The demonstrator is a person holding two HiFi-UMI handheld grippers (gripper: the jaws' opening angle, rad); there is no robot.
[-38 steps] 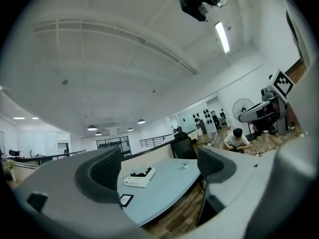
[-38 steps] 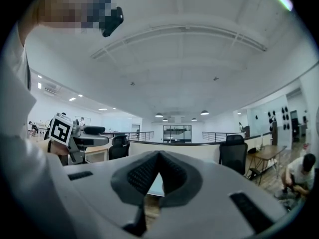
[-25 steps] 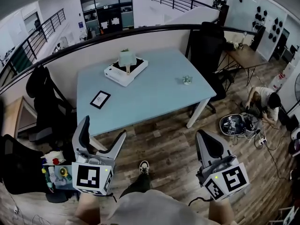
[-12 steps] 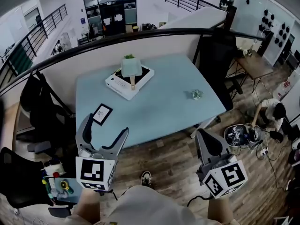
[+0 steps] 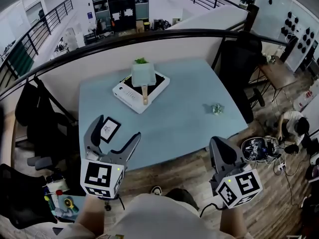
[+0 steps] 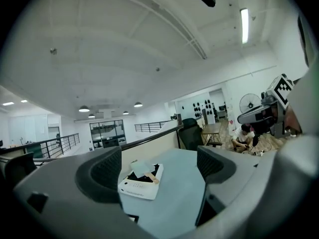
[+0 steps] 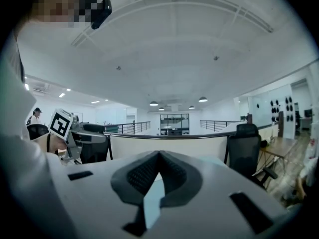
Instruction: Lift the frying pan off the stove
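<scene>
Pale green frying pan (image 5: 142, 74) on white stove (image 5: 130, 97), far side of blue desk (image 5: 184, 118), left tool (image 5: 118, 127) spread wide, empty, right tool (image 5: 217, 146) closed tip to tip, hiding pan in its own view

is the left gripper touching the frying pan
Apart. The head view shows the left gripper open near the front edge of the table, with a stretch of bare surface between it and the frying pan on the stove farther back.

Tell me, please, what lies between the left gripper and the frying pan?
In the head view, a black-framed card and bare table lie between the left gripper and frying pan.
</scene>
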